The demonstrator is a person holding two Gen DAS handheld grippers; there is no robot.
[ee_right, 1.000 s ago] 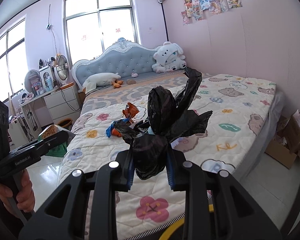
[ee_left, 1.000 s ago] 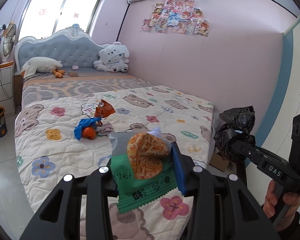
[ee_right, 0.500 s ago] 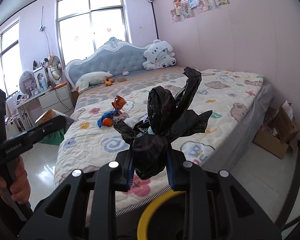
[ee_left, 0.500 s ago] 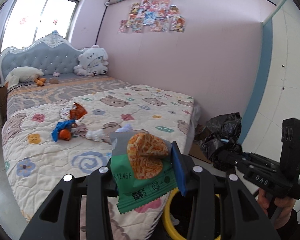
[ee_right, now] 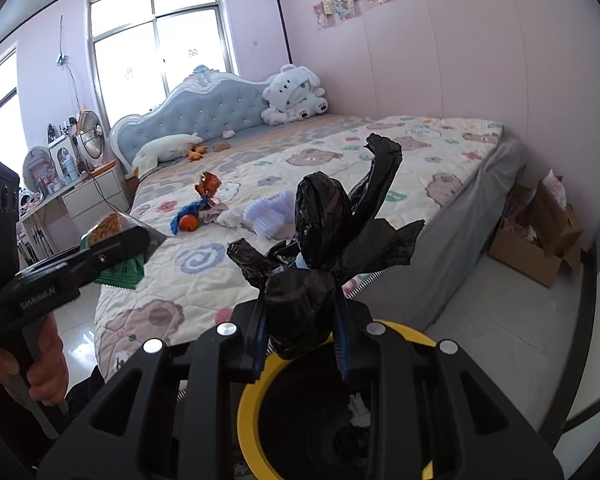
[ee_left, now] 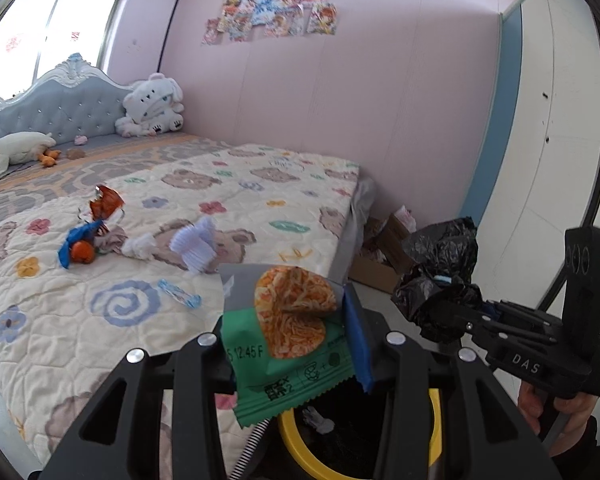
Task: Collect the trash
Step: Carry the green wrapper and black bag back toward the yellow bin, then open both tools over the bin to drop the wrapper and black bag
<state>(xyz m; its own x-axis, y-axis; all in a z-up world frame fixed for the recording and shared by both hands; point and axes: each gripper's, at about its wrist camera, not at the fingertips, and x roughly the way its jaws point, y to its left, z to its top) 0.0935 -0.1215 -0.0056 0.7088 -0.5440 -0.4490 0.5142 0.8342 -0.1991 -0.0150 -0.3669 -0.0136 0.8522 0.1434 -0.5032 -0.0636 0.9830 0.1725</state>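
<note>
My left gripper [ee_left: 288, 344] is shut on a green snack wrapper [ee_left: 288, 364] with an orange noodle picture, held over the yellow-rimmed bin [ee_left: 288, 436]. My right gripper [ee_right: 300, 340] is shut on a crumpled black plastic bag [ee_right: 324, 240], also above the yellow-rimmed bin [ee_right: 252, 396], which has white scraps inside. In the left wrist view the right gripper [ee_left: 452, 316] with the black bag [ee_left: 440, 264] is at right. In the right wrist view the left gripper [ee_right: 140, 240] with the wrapper [ee_right: 120, 272] is at left. More trash lies on the bed: an orange wrapper [ee_left: 106, 204], a blue and orange piece [ee_left: 78, 246], white tissue [ee_left: 192, 246].
The bed [ee_left: 140, 320] with a bear-pattern quilt fills the left and middle. Cardboard boxes [ee_right: 536, 232] stand on the floor by the pink wall. A nightstand with a fan [ee_right: 88, 132] is beside the headboard. A person's hand [ee_right: 40, 364] holds each gripper handle.
Both grippers have moved away from the bed toward its foot, each still holding its trash. The yellow-rimmed bin has come into view beneath them.
</note>
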